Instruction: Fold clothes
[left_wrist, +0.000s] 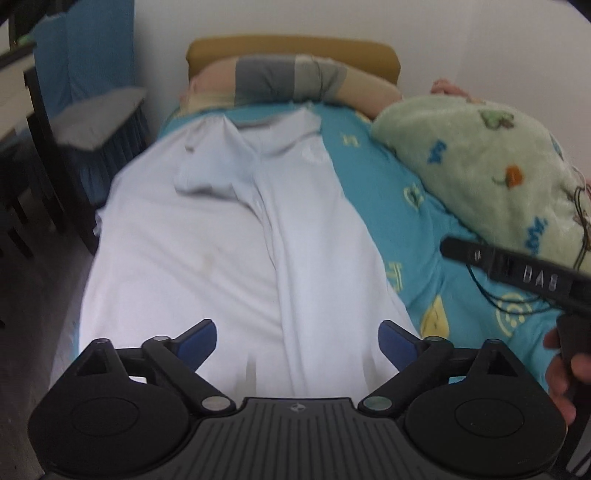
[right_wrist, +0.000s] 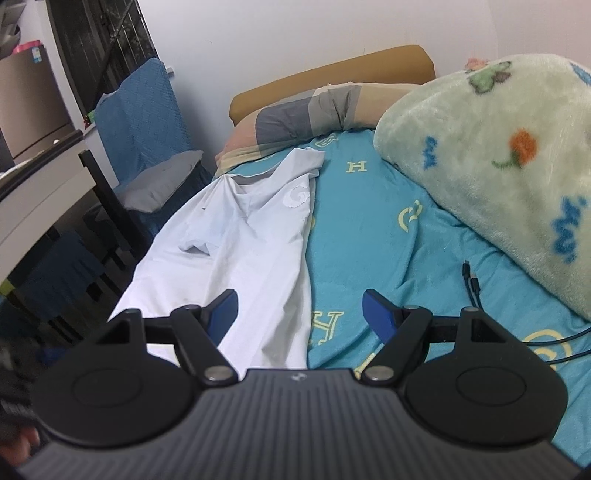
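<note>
While spread ahead, white shirt (left_wrist: 229, 236), under left hand-held gripper (left_wrist: 297, 343)

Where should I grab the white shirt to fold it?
Grip the white shirt at its near hem, coming from the foot of the bed. It lies flat, collar far away, and both open tongs, left and right, sit over the hem.

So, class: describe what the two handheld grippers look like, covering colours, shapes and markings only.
Both match. The left gripper and right gripper each have a black ribbed body with a small round emblem, two black disc-shaped housings, black linkage arms with silver pivot pins, and blue finger pads. From the left wrist view, the right gripper's side shows white lettering.
</note>
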